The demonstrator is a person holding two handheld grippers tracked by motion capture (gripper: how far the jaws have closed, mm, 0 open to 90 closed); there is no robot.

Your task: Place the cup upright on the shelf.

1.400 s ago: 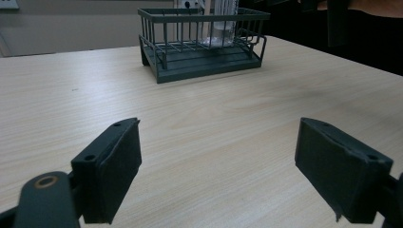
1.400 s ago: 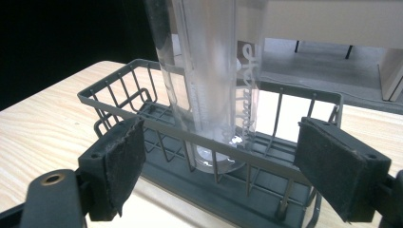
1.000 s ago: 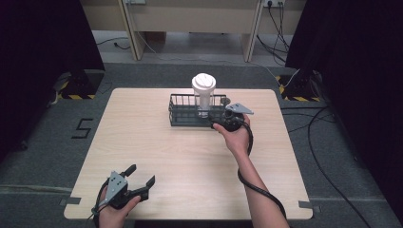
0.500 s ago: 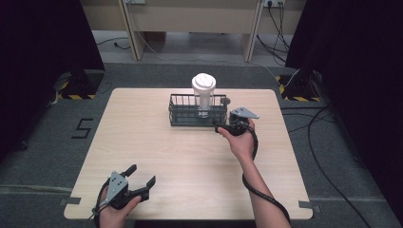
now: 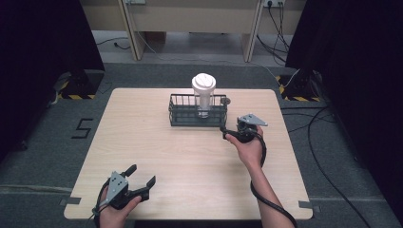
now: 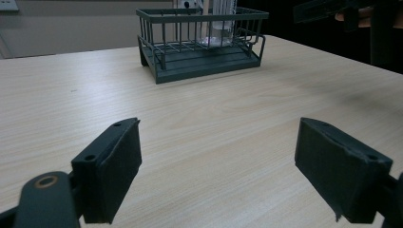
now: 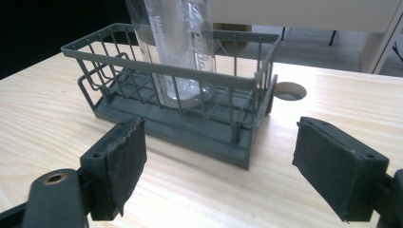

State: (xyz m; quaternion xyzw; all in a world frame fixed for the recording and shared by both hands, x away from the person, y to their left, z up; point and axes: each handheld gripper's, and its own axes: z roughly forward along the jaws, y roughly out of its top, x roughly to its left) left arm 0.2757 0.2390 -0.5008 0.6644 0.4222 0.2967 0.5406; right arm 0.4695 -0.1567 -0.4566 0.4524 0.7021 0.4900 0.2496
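Jaws of right gripper (image 7: 216,164) wide apart, empty, wire basket (image 7: 176,102) with bottle (image 7: 178,52) just ahead; left gripper (image 6: 218,166) likewise.

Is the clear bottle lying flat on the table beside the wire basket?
No, the clear bottle stands upright inside the wire basket, its white cap above the rim.

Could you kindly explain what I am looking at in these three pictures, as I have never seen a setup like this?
A person sits at a pale wooden table, holding a hand-held black two-jaw claw in each hand. The high view looks down from above: the left claw sits near the table's front edge, and the right claw is just beside the dark green wire basket. The other two pictures come from cameras riding on each claw, looking out between its black padded jaws. In the basket stands a clear plastic bottle with a white lid. Both claws are open and hold nothing. The right claw faces the basket's end closely.
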